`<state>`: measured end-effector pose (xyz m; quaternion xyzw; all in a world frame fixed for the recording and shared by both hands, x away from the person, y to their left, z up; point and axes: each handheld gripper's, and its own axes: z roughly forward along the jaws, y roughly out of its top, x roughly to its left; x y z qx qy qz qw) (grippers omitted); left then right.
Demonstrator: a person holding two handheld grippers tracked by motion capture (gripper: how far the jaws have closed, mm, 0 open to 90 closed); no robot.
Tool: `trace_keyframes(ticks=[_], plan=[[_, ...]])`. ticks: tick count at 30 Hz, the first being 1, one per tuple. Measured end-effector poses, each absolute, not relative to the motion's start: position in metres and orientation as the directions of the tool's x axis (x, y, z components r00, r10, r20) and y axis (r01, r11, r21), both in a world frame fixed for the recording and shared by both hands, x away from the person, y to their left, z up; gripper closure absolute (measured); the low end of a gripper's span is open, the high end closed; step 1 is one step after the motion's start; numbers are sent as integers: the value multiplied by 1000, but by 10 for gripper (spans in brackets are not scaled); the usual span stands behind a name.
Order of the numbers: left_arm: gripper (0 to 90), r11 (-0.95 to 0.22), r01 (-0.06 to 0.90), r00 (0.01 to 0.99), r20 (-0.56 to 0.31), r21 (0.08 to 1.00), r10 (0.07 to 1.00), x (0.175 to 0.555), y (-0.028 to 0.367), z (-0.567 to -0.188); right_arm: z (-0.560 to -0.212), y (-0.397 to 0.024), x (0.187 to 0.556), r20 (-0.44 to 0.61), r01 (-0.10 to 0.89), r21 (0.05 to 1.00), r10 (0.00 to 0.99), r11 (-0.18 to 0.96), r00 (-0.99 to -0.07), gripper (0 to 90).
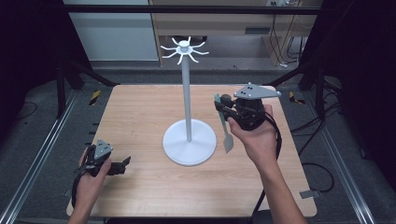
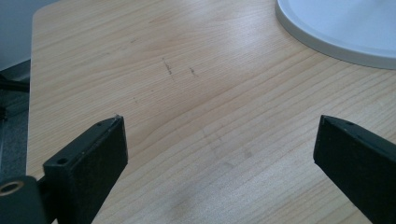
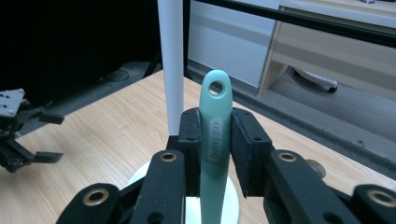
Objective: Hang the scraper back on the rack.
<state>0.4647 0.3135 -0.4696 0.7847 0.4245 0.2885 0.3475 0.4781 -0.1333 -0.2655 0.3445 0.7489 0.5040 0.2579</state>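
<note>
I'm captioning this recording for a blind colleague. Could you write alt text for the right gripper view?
The right gripper is shut on the handle of a mint-green utensil, its hanging hole uppermost. Just behind stands the white pole of a hook stand on a wooden table; the left gripper rests far left.
</note>
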Motion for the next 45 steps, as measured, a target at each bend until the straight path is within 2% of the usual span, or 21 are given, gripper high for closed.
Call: trace_keyframes(ticks=[22, 45], plan=[[27, -393, 460, 466, 160, 796, 870, 465, 316, -469, -221, -119, 466, -30, 158, 973, 763, 171, -646, 747], [25, -388, 460, 463, 157, 798, 872, 464, 316, -468, -200, -111, 472, -71, 125, 973, 770, 193, -634, 747]])
